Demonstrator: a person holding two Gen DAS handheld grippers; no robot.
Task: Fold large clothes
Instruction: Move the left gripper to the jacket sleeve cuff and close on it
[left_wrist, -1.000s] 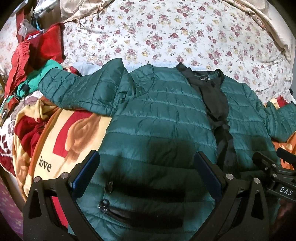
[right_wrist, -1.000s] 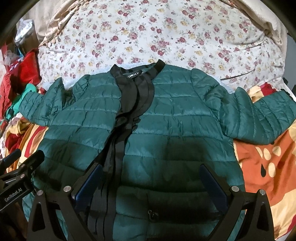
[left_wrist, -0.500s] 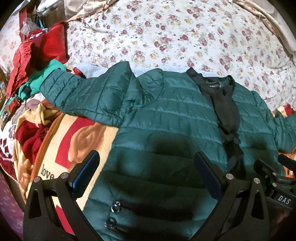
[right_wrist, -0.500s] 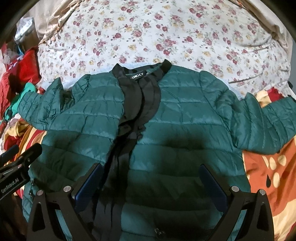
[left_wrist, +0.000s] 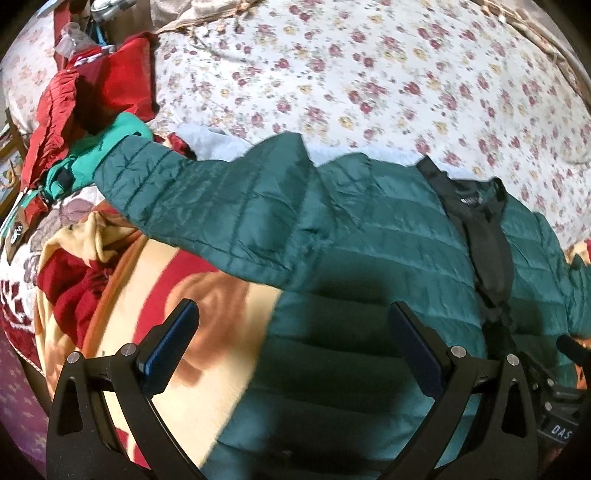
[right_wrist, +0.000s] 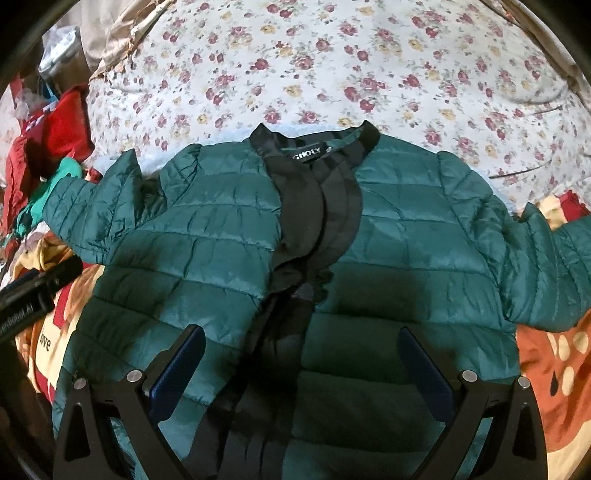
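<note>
Green quilted jacket (right_wrist: 229, 229) lies front-up and spread flat on the bed, its black collar (right_wrist: 314, 147) toward the floral bedsheet (right_wrist: 332, 66), both sleeves stretched sideways. Over the jacket's lower part the left gripper (left_wrist: 291, 339) and the right gripper (right_wrist: 301, 363) hover with fingers wide apart, holding nothing. Beside its left sleeve (left_wrist: 192, 199) lie red clothes (left_wrist: 110, 81) and an orange-and-cream blanket (left_wrist: 207, 332).

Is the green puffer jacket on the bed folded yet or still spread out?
Spread out. The green puffer jacket lies flat, front up, both sleeves stretched out sideways, collar toward the floral bedspread. No fold made.
</note>
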